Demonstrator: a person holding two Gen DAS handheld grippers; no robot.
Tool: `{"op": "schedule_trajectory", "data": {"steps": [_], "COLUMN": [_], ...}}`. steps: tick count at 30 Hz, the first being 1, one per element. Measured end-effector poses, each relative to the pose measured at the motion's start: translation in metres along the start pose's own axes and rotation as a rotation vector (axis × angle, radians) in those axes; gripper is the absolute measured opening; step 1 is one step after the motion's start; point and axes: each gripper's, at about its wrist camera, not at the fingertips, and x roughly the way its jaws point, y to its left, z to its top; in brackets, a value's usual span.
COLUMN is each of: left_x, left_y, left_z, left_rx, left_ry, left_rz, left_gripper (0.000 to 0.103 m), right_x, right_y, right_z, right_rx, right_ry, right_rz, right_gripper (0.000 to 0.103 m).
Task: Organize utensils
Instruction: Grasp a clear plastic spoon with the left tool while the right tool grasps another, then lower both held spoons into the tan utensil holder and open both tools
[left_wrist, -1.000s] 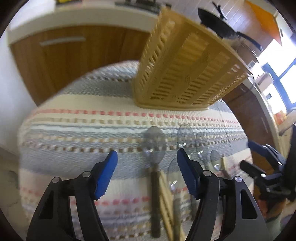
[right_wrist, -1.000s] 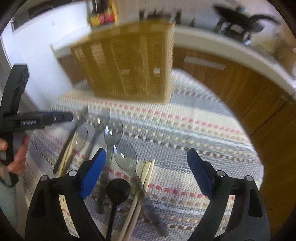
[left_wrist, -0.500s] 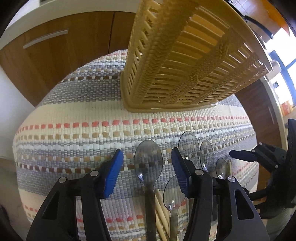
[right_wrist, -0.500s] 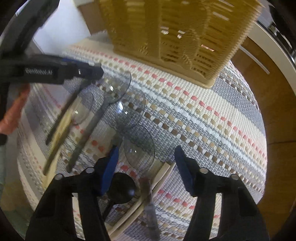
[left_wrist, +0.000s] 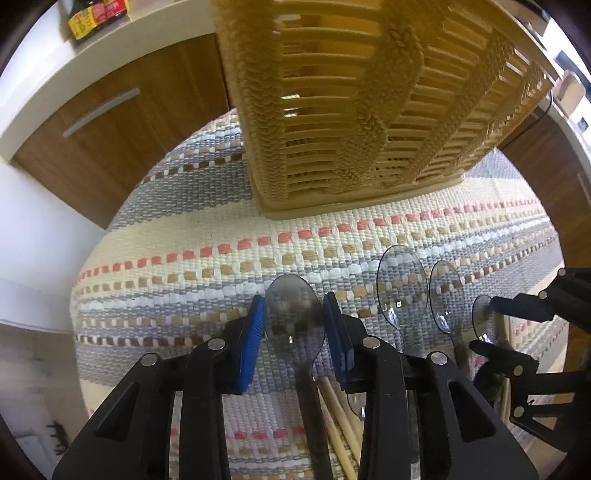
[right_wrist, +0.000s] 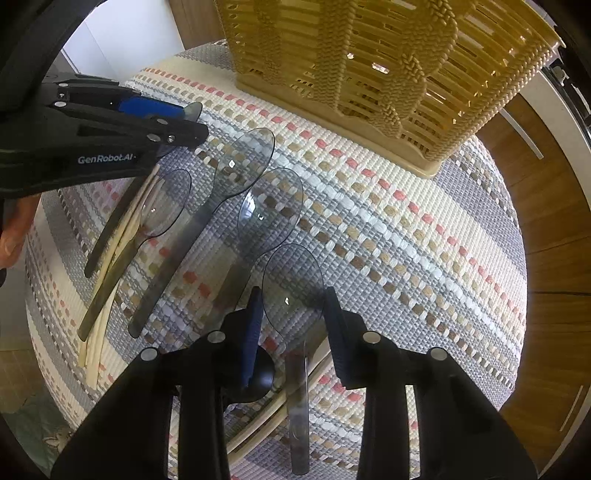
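Left gripper (left_wrist: 294, 325) is straddling the bowl of a smoky clear spoon (left_wrist: 294, 319), its blue pads (left_wrist: 254, 341) sitting narrowly on either side of the bowl; whether they are pressing the plastic cannot be told. Right gripper (right_wrist: 291, 325) is likewise bracketing the bowl of another clear spoon (right_wrist: 291, 291), with its pads close to the rim and contact uncertain. Both spoons are lying on a striped woven mat (right_wrist: 406, 258), handles pointing toward the cameras. Between the two grippers, three further clear spoons (right_wrist: 243, 166) are resting side by side, bowls toward the basket. Pale chopsticks (right_wrist: 107, 258) are lying beneath the left gripper's spoon handle, and a second pair is passing under the right gripper. A small black spoon (right_wrist: 258, 376) is sitting just behind the right gripper's left pad. Beyond the utensils, a yellow slatted basket (left_wrist: 369, 110) is standing upright on the mat.
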Motion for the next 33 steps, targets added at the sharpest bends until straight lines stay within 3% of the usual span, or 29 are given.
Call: {"op": "schedule_trajectory", "data": {"steps": [8, 12, 17, 25, 30, 33], "left_x": [-0.050, -0.095, -0.165, -0.251, -0.267, -0.261], "left_y": [-0.029, -0.049, -0.029, 0.018, 0.024, 0.020], "left_z": [-0.025, -0.031, -0.016, 0.015, 0.042, 0.050], "left_rx": [-0.020, -0.005, -0.012, -0.016, -0.012, 0.004], "left_ry": [-0.241, -0.388, -0.562, -0.823, -0.913, -0.935], "left_rz": [-0.080, -0.128, -0.150, -0.047, -0.018, 0.029], "left_gripper": [0.030, 0.030, 0.030, 0.030, 0.030, 0.030], "right_x": [-0.056, -0.102, -0.159, -0.223, -0.242, -0.234], "right_y": [-0.009, -0.015, -0.039, -0.072, -0.098, -0.107], "right_z": [-0.018, -0.025, -0.032, -0.023, -0.009, 0.015], "right_rx": [0.037, 0.070, 0.168, 0.340, 0.423, 0.449], "right_ry": [-0.176, -0.339, -0.574, -0.933, -1.088, -1.129], "right_rz": [0.029, 0.069, 0.123, 0.051, -0.041, -0.063], "right_gripper": [0.030, 0.030, 0.030, 0.030, 0.030, 0.030]}}
